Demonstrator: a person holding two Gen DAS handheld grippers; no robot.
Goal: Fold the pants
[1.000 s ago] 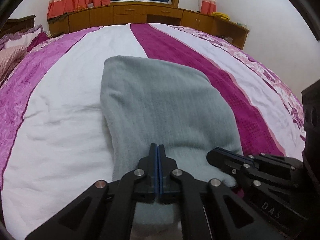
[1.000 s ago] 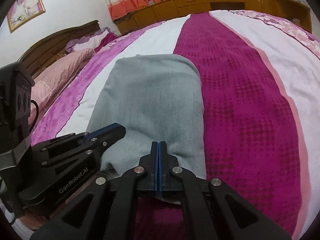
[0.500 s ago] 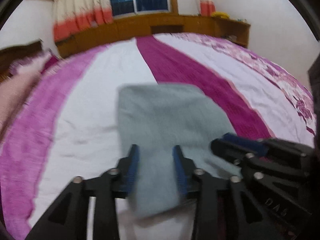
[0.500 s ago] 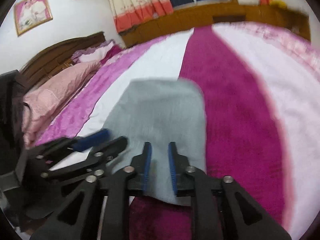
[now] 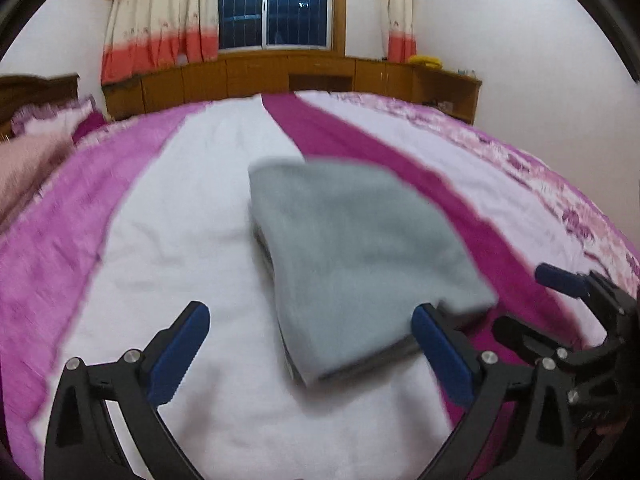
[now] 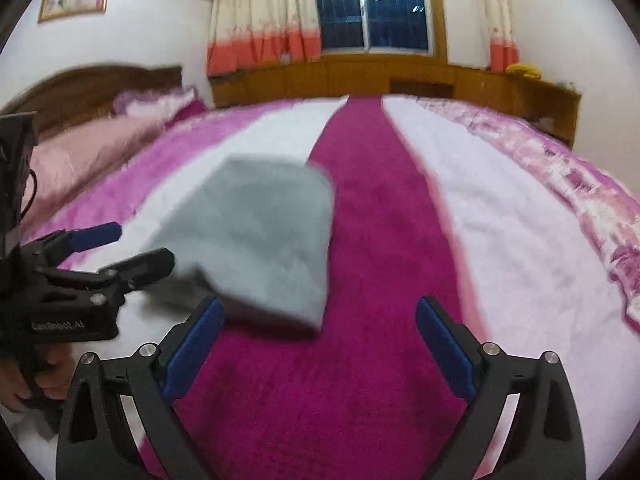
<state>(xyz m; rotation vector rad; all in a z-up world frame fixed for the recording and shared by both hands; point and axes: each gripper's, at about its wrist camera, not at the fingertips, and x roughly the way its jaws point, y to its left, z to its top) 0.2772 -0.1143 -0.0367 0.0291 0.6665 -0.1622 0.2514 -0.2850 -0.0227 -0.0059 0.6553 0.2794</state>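
The grey pants lie folded into a compact stack on the striped bed cover, also in the right wrist view. My left gripper is wide open and empty, just short of the stack's near edge. My right gripper is wide open and empty, over the magenta stripe to the right of the stack's near corner. The right gripper shows in the left wrist view, and the left gripper shows in the right wrist view, both with jaws apart. Both views are motion-blurred.
The bed cover has white, pink and magenta stripes. Pink pillows and a dark headboard are at the left. Wooden cabinets and a curtained window stand beyond the bed.
Both grippers were shut on the near edge of the pants. They have opened wide, let go and pulled back and up; the pants now lie on the bed.
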